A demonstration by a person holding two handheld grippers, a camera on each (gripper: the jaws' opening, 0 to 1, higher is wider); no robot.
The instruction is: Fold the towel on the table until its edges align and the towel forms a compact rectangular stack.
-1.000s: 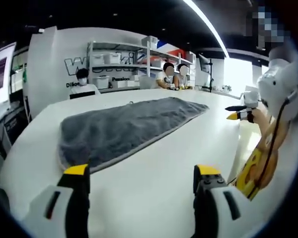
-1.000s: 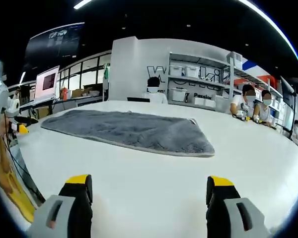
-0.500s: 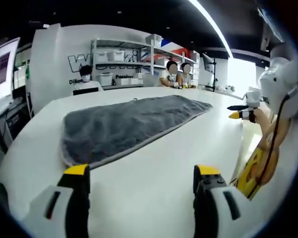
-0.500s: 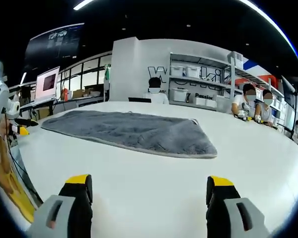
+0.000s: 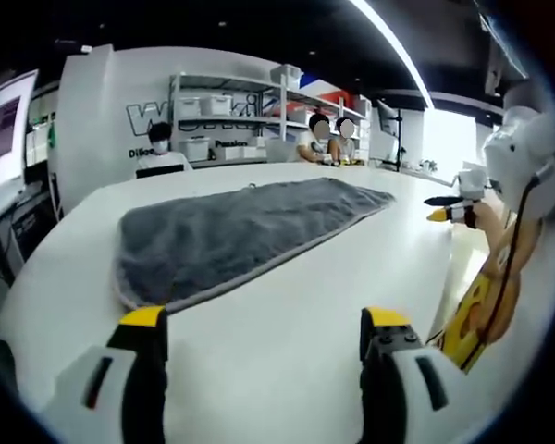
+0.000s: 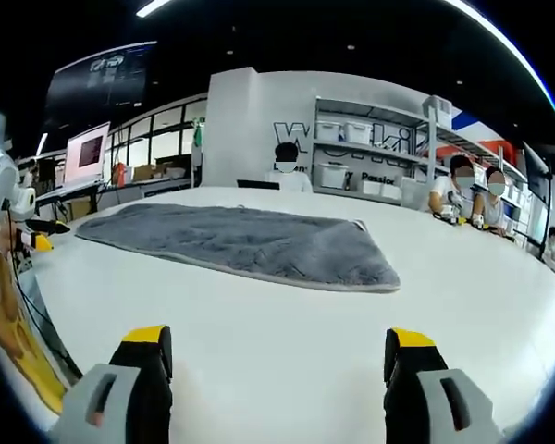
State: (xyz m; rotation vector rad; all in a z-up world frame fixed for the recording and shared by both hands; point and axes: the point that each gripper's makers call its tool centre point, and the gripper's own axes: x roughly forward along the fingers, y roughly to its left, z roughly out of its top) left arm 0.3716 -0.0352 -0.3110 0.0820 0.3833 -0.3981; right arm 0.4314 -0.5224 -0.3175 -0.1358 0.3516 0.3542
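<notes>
On the white tabletop (image 5: 287, 342) the grey towel (image 5: 231, 231) lies spread flat in one long layer, unfolded. Left tool (image 5: 264, 324) hovers just short of the towel's near corner, jaws wide apart and holding nothing. Right tool (image 6: 276, 338) hangs over bare tabletop near the towel's other end, jaws likewise spread and empty, the towel (image 6: 240, 242) stretching away ahead of it. Beyond, people sit at the far edge before white shelves (image 6: 370, 153) of bins.

Wall lettering (image 6: 370, 139) stands partly hidden behind shelves (image 6: 375, 153); bin labels too small.
</notes>
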